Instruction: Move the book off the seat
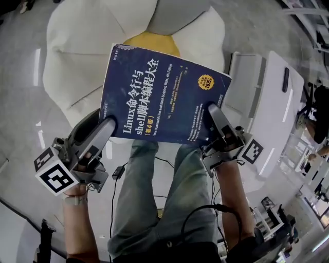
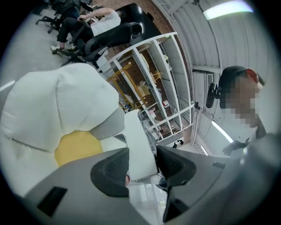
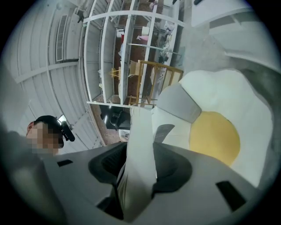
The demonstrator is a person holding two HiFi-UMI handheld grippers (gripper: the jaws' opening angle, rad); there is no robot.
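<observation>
The left tongs [image 1: 103, 128] and right tongs [image 1: 216, 117] are clenching the book [image 1: 159, 92], holding it over the seat [image 1: 77, 51] at upper left. Next, it likely needs carrying clear.

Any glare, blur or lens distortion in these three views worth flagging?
Head view: book cover sharp, glare streaks on the floor. Left gripper view: fisheye with black corners, ceiling light blown out. Right gripper view: same fisheye, book edge soft up close.

Bright, even light; fisheye-warped edges
</observation>
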